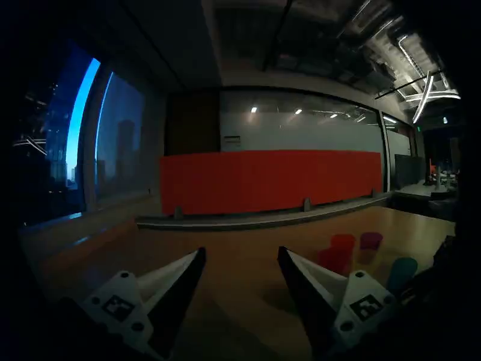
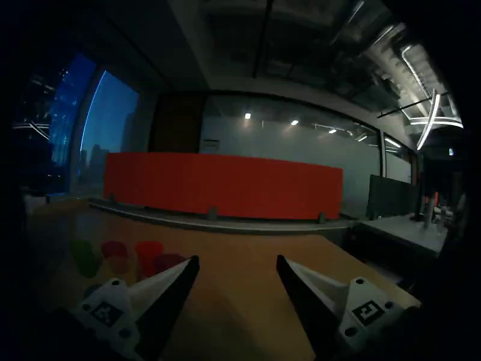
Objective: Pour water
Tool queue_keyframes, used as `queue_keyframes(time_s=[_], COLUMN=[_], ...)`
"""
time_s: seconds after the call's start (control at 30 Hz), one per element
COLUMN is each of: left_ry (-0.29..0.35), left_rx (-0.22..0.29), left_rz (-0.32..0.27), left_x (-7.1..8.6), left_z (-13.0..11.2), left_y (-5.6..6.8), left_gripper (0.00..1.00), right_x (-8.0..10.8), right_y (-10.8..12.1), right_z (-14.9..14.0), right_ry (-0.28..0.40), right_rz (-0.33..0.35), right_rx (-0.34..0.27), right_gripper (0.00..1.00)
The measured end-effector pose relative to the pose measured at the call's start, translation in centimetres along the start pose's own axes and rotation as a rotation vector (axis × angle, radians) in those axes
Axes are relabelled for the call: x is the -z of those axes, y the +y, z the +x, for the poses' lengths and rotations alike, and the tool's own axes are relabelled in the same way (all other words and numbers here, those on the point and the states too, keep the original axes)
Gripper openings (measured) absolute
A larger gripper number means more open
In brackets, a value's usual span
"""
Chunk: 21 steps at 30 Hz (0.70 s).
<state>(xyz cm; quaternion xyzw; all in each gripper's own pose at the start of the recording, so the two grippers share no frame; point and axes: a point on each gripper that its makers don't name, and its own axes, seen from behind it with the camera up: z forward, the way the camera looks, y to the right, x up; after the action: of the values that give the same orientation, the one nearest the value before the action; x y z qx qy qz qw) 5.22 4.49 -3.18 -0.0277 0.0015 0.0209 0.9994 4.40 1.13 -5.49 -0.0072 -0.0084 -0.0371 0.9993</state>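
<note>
The room is dim. On a wooden table (image 1: 252,283) stand several coloured cups. In the left gripper view a red cup (image 1: 340,253), a purple cup (image 1: 370,242) and a teal cup (image 1: 401,272) stand to the right, beyond my left gripper (image 1: 242,256), which is open and holds nothing. In the right gripper view a green cup (image 2: 84,257), a dark red cup (image 2: 114,251), a red cup (image 2: 148,255) and a low purple cup (image 2: 169,261) stand at the left, just past the left finger of my right gripper (image 2: 237,260), open and empty.
A red partition (image 1: 270,179) runs along the table's far edge, with a glass wall behind it. Tall windows (image 1: 90,150) lie to the left. Another desk with small objects (image 2: 421,228) stands at the right. The table (image 2: 252,277) stretches bare ahead of both grippers.
</note>
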Motion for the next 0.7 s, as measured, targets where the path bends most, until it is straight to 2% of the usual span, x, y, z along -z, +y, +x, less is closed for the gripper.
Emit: queue_keyframes(time_s=[0.3, 0.5, 0.7], left_ry=[0.031, 0.015, 0.016], left_rx=[-0.007, -0.025, -0.017], left_rz=[0.050, 0.045, 0.049], left_x=[-0.1, -0.8, -1.4], left_z=[-0.6, -2.4, -3.8], left_y=[-0.7, -1.6, -2.5], left_gripper=[0.88, 0.88, 0.88], right_x=[-0.4, -0.6, -0.6], right_y=[-0.2, -0.7, -0.8], right_z=[-0.5, -0.5, -0.9], right_ry=[-0.029, -0.038, -0.055], right_rz=[-0.009, -0.012, -0.023], right_rx=[-0.011, -0.004, -0.030], right_gripper=[0.99, 0.99, 0.99])
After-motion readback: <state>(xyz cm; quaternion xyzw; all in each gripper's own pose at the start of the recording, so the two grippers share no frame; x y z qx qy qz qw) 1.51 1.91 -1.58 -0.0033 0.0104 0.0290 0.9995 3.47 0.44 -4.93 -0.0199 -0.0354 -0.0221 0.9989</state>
